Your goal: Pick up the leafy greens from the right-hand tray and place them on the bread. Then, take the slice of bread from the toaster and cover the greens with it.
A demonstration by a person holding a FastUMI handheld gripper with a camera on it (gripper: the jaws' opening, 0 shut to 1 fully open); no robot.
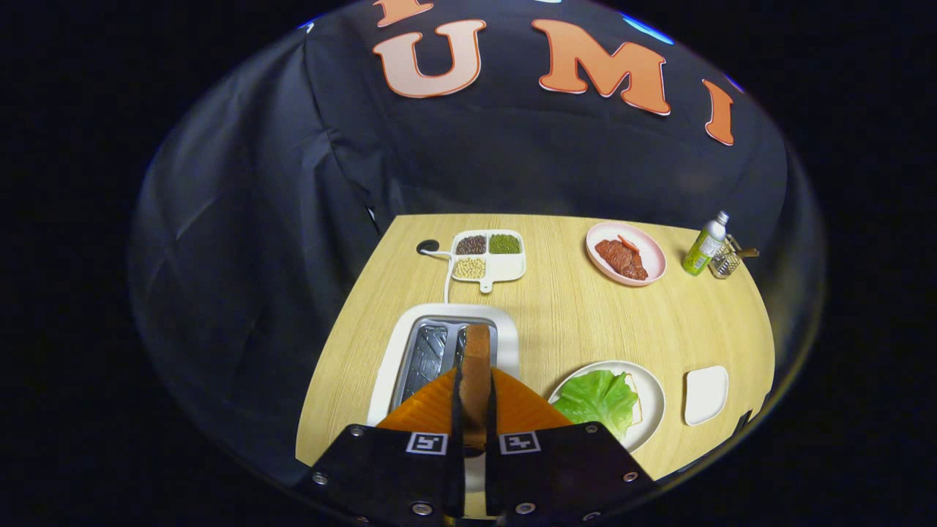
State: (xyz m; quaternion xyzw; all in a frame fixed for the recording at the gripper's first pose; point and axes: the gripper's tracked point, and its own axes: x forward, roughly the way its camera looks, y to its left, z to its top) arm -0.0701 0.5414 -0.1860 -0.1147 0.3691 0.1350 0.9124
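My gripper (pixel 474 399) is shut on a brown slice of bread (pixel 477 359), held on edge between both fingers, directly above the white toaster (pixel 395 355) and its open metal slots. To the right of the fingers a round white plate (pixel 654 401) carries the green leafy greens (pixel 599 399), which lie on another slice of bread whose edge (pixel 637 399) peeks out beside them. Whether the held slice still sits partly in the slot is hidden by the fingers.
A small white tray (pixel 706 395) sits right of the plate. Farther back stand a divided white dish of beans (pixel 489 255), a pink plate with meat (pixel 626 252), a green bottle (pixel 704 245) and a small wire holder (pixel 727 260). A black plug (pixel 428 247) lies near the table's back left.
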